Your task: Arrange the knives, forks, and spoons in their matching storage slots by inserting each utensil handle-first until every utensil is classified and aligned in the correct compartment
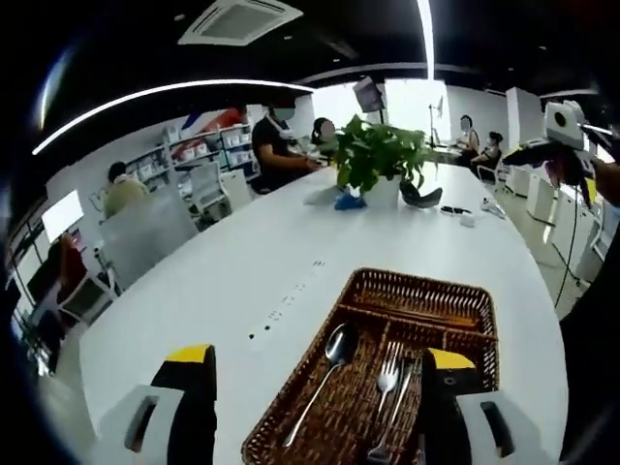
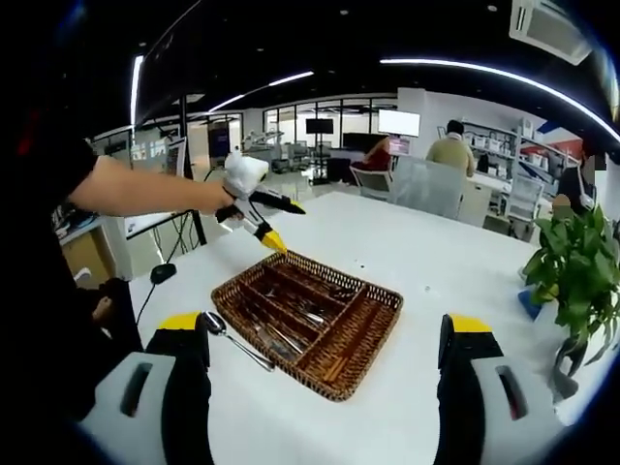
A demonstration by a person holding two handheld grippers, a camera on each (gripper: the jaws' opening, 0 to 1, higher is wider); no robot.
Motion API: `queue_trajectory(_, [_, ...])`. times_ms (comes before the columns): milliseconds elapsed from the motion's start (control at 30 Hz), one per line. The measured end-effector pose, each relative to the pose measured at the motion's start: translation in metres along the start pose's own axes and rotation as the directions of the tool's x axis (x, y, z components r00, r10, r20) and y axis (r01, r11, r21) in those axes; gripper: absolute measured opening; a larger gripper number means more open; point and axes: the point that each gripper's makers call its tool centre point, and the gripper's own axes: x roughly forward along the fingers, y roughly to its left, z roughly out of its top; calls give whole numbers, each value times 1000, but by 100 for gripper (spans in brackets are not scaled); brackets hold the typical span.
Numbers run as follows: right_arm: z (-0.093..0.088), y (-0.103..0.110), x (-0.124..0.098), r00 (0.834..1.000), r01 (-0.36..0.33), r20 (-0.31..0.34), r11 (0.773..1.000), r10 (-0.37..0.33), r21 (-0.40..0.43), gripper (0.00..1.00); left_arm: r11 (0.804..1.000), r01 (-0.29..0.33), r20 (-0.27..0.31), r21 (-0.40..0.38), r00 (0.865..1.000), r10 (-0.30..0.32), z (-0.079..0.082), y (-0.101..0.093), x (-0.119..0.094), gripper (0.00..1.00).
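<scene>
Right now the wicker cutlery tray [image 2: 308, 322] sits near the tabletop's [image 2: 455, 281] edge, a spoon [image 1: 324, 373] and forks [image 1: 387, 380] inside. The right gripper [image 2: 325, 387] pinches another spoon [image 2: 232, 339] against one jaw, jaws otherwise spread; that grip looks shaky, so it could drop. The left gripper [image 1: 320, 412] hovers spread and empty.

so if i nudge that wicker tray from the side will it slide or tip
Probably slide: the wicker tray is low and wide and sits flat on the smooth white table. It looks light, so the spoon and fork lying loose inside may rattle or shift.
</scene>
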Motion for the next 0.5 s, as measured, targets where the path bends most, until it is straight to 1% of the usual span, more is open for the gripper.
queue_trajectory(33, [0,-1,1,1000,2,-1,1000,-2,0,100,1000,-14,5,-20,1000,14,-2,-1,-8,95])
queue_trajectory(100, [1,-4,3,1000,11,-4,1000,-11,-7,100,998,-29,41,-48,999,31,-1,-4,-19,100])
queue_trajectory(133, [1,-5,3,1000,12,-4,1000,-12,-7,100,996,-26,60,-91,998,32,-4,-8,-27,100])
queue_trajectory(167, [1,-5,4,1000,11,-4,1000,-11,-6,100,995,-24,67,-97,997,30,-4,-9,-30,100])
queue_trajectory(200, [2,-4,5,1000,10,-6,1000,-10,-7,100,989,-37,63,-141,997,46,-11,-10,-41,100])
queue_trajectory(267, [2,-4,6,1000,9,-7,1000,-10,-16,100,985,-48,64,-168,996,60,-16,-12,-52,100])
queue_trajectory(300, [3,-3,6,1000,7,-7,1000,-7,-16,100,982,-60,70,-180,995,74,-18,-14,-61,100])
queue_trajectory(367, [2,-3,8,1000,4,-9,1000,-5,-18,100,979,-77,78,-188,993,93,-20,-16,-73,100])
queue_trajectory(400, [2,-3,9,1000,4,-11,1000,-5,-19,100,979,-79,74,-189,993,95,-22,-18,-78,100])
queue_trajectory(433, [0,-4,11,1000,4,-13,1000,-4,-20,100,974,-102,72,-201,990,119,-24,-18,-86,100])
queue_trajectory(500, [-1,-4,13,1000,5,-17,1000,-6,-18,100,970,-119,67,-211,988,136,-26,-19,-96,100])
